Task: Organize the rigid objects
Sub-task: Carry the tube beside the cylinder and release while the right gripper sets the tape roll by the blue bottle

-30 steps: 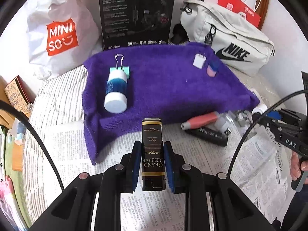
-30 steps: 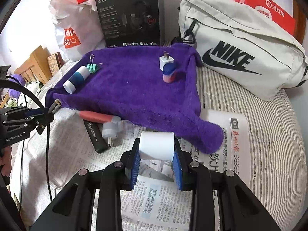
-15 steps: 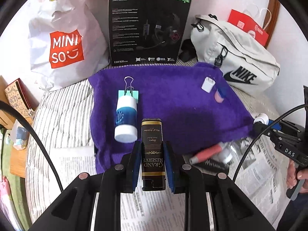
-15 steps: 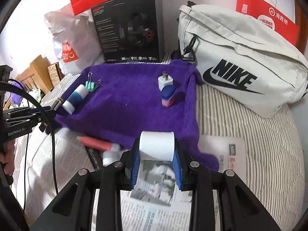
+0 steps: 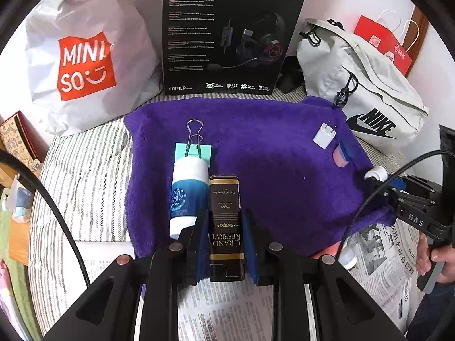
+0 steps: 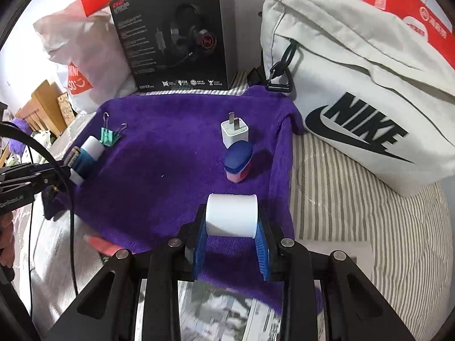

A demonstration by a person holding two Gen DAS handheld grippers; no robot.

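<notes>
My left gripper is shut on a black and gold "Grand Reserve" box, held over the front edge of the purple towel, just right of a blue and white tube lying by a green binder clip. My right gripper is shut on a white cylinder, held over the towel's near right part, just in front of a pink jar with a blue lid and a white charger plug. The left gripper also shows in the right wrist view.
A black headset box, a white Miniso bag and a grey Nike bag stand behind the towel. Newspaper lies in front, with a red pen partly hidden. Striped bedding lies to the right.
Both grippers have moved forward over the towel with their objects. The box now sits beside the blue tube. The white cylinder is now close behind the pink jar.
</notes>
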